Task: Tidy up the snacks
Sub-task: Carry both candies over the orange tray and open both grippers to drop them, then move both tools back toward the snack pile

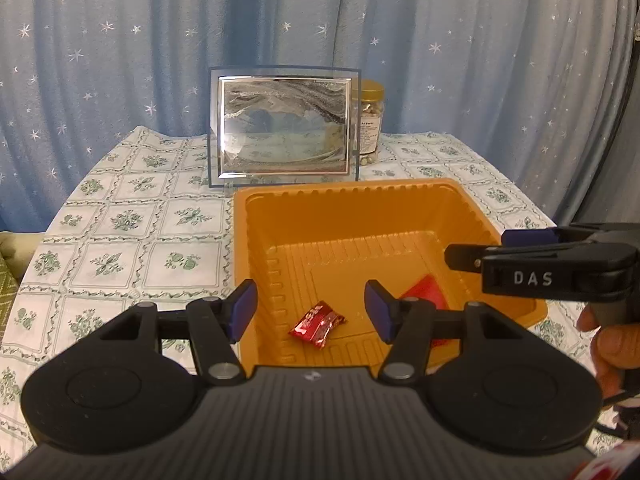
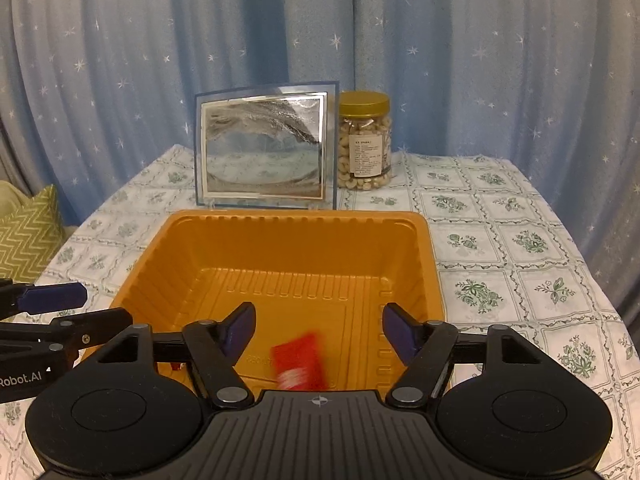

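Surface (image 2: pixel 500 216) first: a floral-checked cloth, and beyond both sets of fingers stands a glass-framed sand picture (image 2: pixel 264 146) with a gold-lidded jar of nuts (image 2: pixel 364 140) just beside it, both well behind the action. Neither has been touched as far as the views show, and whether the jar counts among the snacks to sort I cannot tell.

Next down in size, the orange plastic tray (image 2: pixel 288 248), sitting directly ahead of both grippers. It looks like the collecting bin, and it's already getting filled.

Left gripper (image 1: pixel 310 308) hangs over the tray's near left corner, fingers spread with nothing between them. Just past and below those fingers, on the tray floor, lies a red wrapped candy (image 1: pixel 318 324), free of any grip.

Right gripper (image 2: pixel 318 334) is over the near edge too, fingers spread wide and empty. Below the gap sits a red snack packet (image 2: pixel 300 362), blurred in the right wrist view, so it may be dropping or just landed; I can't say which. From the left view it shows partly hidden behind the left gripper's right finger.

So two red snacks are in the tray. No loose snacks show on the cloth, so little seems left, though much of the surface is out of frame.
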Available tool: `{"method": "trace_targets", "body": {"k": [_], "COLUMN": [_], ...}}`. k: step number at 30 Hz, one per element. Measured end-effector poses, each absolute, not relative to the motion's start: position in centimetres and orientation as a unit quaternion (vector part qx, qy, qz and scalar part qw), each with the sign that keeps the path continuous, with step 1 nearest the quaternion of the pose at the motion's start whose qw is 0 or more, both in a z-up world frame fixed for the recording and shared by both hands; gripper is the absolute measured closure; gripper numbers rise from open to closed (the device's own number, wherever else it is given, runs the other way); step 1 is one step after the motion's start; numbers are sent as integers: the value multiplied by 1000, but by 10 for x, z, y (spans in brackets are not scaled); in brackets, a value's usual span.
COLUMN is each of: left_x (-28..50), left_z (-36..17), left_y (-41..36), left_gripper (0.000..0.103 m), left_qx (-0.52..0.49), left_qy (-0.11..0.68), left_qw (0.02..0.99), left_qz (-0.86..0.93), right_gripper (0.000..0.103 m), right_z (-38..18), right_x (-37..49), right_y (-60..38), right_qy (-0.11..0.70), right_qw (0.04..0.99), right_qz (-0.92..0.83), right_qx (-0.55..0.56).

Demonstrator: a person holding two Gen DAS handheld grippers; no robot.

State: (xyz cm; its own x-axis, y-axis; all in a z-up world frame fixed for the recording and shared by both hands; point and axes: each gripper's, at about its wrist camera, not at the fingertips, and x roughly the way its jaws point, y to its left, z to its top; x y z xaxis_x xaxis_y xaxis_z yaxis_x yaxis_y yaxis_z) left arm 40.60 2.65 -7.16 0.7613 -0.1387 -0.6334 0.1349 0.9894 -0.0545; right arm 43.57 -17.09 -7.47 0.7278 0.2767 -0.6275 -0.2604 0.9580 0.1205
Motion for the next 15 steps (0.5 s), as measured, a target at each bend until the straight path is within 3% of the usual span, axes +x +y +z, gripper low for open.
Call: {"method": "trace_targets", "body": {"k": [15], "left_x": [334], "left_z": [-36], "left_y": [34], "left_gripper": [35], "left_qx": [-21], "left_qy": [327], "left_qw": [943], "left_qz": [-58], "right_gripper": [33], "right_z": [-29], "right_x": [363], "right_y": [-173], "right_qy": [328], "right_qw": [935], "right_qz": [136], "right_qx": [-16]}}
